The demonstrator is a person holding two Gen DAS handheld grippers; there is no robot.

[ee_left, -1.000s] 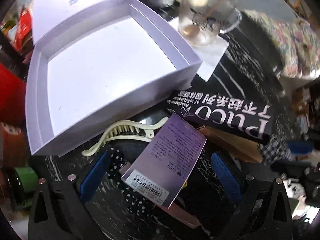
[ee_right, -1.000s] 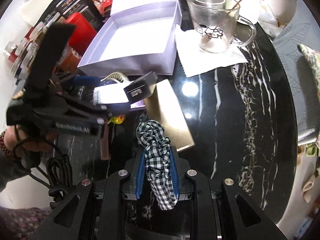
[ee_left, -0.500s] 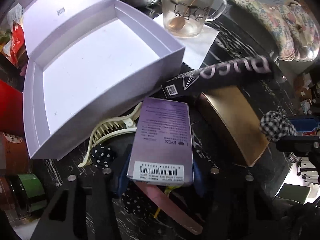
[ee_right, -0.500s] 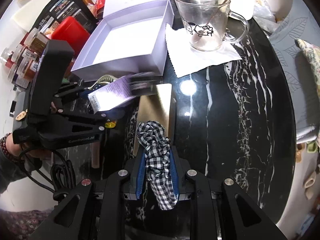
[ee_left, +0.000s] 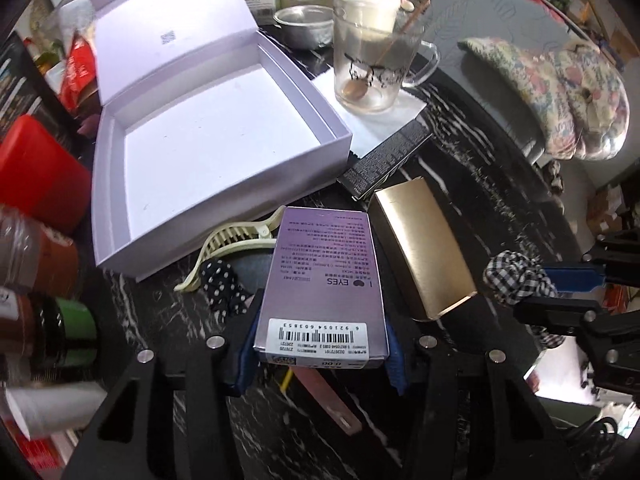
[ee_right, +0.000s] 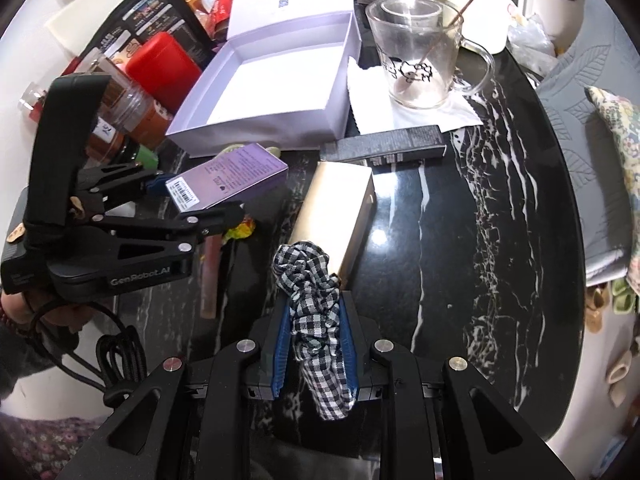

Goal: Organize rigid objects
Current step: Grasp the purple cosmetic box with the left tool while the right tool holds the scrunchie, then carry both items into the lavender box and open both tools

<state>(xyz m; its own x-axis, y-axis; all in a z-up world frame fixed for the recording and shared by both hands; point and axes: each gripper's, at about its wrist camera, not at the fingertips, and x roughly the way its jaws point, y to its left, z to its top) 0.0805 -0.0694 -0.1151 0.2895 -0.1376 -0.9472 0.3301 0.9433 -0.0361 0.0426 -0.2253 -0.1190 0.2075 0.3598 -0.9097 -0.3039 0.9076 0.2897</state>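
Note:
My left gripper (ee_left: 320,350) is shut on a purple box (ee_left: 326,280) with a barcode label, lifted off the black marble table (ee_right: 460,248). The same purple box (ee_right: 232,178) shows in the right wrist view, held by the left gripper (ee_right: 188,204) just in front of the open white box (ee_right: 276,88). My right gripper (ee_right: 314,338) is shut on a black-and-white checked scrunchie (ee_right: 314,292). A gold box (ee_left: 424,248) and a long black box (ee_right: 384,148) lie on the table. A cream hair claw (ee_left: 228,246) and a polka-dot cloth (ee_left: 222,286) lie beneath the purple box.
A glass mug (ee_right: 420,64) with a spoon stands on a white napkin (ee_right: 408,112) behind the black box. Red tins and jars (ee_right: 160,64) crowd the left side. A pink strip (ee_right: 210,276) lies on the table. A floral cushion (ee_left: 560,92) sits past the table's right edge.
My left gripper closed on the purple box and lifted it off the table, toward the white box. The long black box slid off it and back toward the napkin. The right gripper kept still.

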